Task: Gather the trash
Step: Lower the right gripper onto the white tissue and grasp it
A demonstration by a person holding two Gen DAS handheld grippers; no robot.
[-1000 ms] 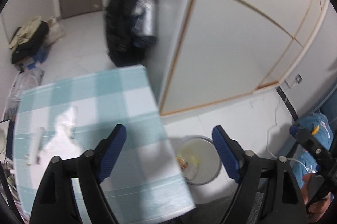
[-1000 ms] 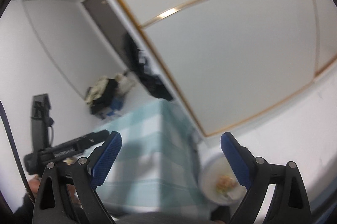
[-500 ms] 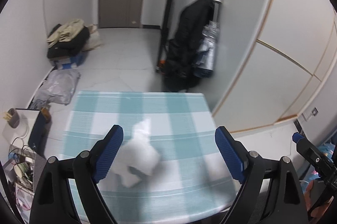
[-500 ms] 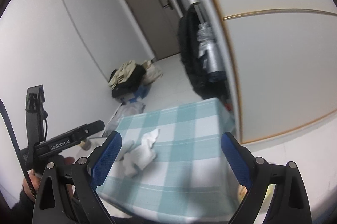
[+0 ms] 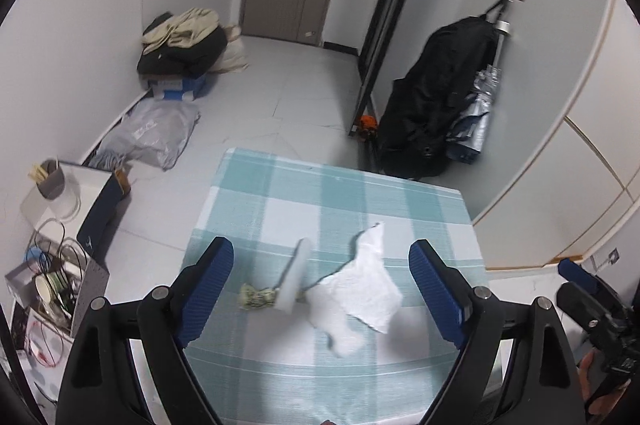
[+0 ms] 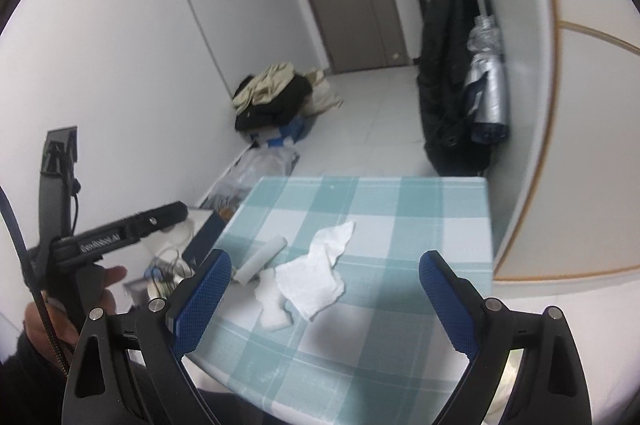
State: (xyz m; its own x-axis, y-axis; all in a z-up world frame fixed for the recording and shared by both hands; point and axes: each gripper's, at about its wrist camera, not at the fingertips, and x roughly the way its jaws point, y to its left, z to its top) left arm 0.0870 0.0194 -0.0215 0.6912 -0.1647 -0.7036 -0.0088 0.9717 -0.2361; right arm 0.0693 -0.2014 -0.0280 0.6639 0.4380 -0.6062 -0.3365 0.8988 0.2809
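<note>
Both grippers are wide open and empty right now, left gripper point(image 5: 320, 289) and right gripper point(image 6: 324, 293) hanging over the checked tablecloth point(image 5: 360, 197), probably so either one can drop onto the trash. All of it sits low in the centre of both views: a crumpled white tissue point(image 5: 356, 289), a white roll-shaped piece point(image 5: 294, 275) touching its left side, and a greenish scrap point(image 5: 256, 297) left of that. Keeping the jaws apart makes sense, since a floppy tissue needs a broad pinch.

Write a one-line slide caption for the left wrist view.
Open left tongs hover over a checked tablecloth bearing a crumpled white tissue and a small wad.
</note>
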